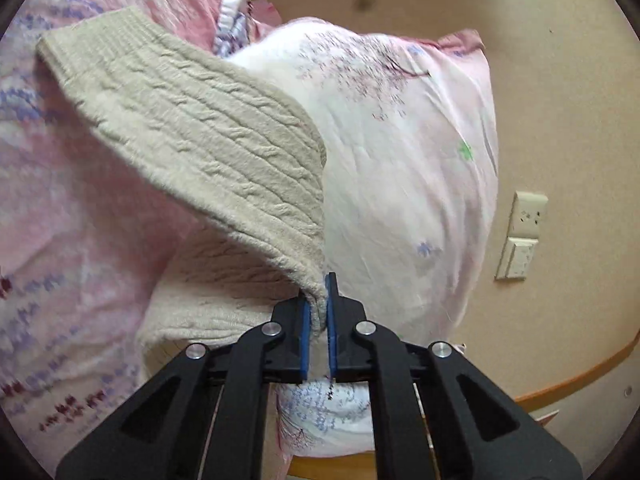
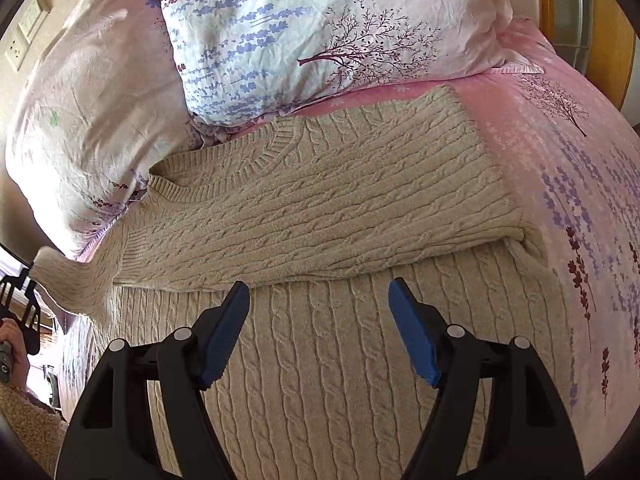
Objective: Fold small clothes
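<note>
Holding a pinch of the beige cable-knit sweater [image 1: 208, 128] in my left gripper [image 1: 319, 312]: jaws nearly closed, knit bunched between the blue pads, and a long panel, probably a sleeve with its ribbed cuff at the far end, lifts off the bed and hangs slack from the grip.

Right wrist view: the sweater [image 2: 320, 208] lies flat on the pink floral bedsheet [image 2: 568, 168], ribbed collar toward the pillows. One sleeve already lies folded across the chest, below the collar. On the far side from the sheet's tree print, a second piece of knit rises toward a black tool at the frame edge, which I take to be my left gripper.

My right gripper [image 2: 319, 292] hovers just above the sweater body, below the folded sleeve. Jaws wide apart, nothing between them. I cannot tell if the fingers touch the knit.

Two floral pillows [image 2: 312, 36] sit just beyond the collar, touching the sweater's top edge. A wall outlet plate [image 1: 524, 236] shows past the pillow in the left view.

Progress, as I judge it: one sleeve fold done, the second in hand. Left: laying that panel across the body, then folding the body itself. Roughly midway, perhaps earlier.
</note>
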A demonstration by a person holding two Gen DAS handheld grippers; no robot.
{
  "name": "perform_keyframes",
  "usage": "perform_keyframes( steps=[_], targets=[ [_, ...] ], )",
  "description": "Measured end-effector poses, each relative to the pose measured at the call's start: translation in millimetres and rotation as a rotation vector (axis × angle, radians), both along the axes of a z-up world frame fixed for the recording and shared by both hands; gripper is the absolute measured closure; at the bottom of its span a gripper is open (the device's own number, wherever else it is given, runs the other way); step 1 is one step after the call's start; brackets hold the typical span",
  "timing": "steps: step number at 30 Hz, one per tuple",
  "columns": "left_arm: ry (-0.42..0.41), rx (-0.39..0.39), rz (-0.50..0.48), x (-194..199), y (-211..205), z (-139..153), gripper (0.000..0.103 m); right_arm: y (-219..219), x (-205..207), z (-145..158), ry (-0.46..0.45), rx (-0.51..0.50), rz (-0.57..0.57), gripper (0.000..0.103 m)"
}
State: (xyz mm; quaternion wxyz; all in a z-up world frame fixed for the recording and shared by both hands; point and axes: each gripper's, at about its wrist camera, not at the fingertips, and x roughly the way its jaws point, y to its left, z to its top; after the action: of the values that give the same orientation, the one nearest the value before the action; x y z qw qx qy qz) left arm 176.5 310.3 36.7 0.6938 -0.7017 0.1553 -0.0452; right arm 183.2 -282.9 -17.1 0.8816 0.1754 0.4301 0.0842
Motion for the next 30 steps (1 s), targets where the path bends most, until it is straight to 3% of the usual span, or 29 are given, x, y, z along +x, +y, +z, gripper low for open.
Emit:
perform_keyframes(
  steps=[3, 6, 10, 13, 15, 18, 23, 26, 28, 30],
  targets=[
    [-0.069, -0.02, -0.094, 8.4, -55.1, 10.9, 0.097, -6.2, -3.6, -0.4, 0.001, 0.012, -0.008, 0.029],
    [-0.067, -0.034, -0.201, 16.9, -114.3, -2.4, 0.097, -12.9, -7.7, -0.8, 0.006, 0.019, -0.022, 0.029],
    [0.1, -0.037, -0.299, 23.9, -177.5, -54.2, 0.096, -22.7, -11.7, -2.9, 0.021, 0.025, -0.042, 0.029],
    [0.216, -0.049, -0.33, 24.0, -197.1, -87.1, 0.095, -29.3, -16.6, -3.4, 0.027, 0.027, -0.06, 0.029],
    [0.229, -0.072, -0.327, 21.8, -196.0, -93.5, 0.092, -34.3, -19.4, -3.5, 0.028, 0.028, -0.073, 0.029],
    [0.219, -0.06, -0.285, 21.0, -177.0, -86.6, 0.071, -41.0, -22.0, -5.4, 0.033, 0.037, -0.093, 0.029],
    [0.224, -0.046, -0.15, 20.5, -124.5, -77.7, 0.069, -41.4, -23.0, -7.1, 0.035, 0.045, -0.092, 0.029],
    [0.241, -0.063, -0.071, 24.1, -98.9, -78.9, 0.075, -39.4, -23.6, -6.9, 0.03, 0.046, -0.082, 0.029],
    [0.227, -0.085, -0.034, 25.9, -87.1, -79.2, 0.093, -40.3, -24.9, -6.3, 0.025, 0.046, -0.08, 0.03],
    [0.202, -0.088, -0.017, 29.3, -83.6, -73.4, 0.096, -43.7, -26.5, -6.2, 0.02, 0.05, -0.085, 0.03]
  ],
)
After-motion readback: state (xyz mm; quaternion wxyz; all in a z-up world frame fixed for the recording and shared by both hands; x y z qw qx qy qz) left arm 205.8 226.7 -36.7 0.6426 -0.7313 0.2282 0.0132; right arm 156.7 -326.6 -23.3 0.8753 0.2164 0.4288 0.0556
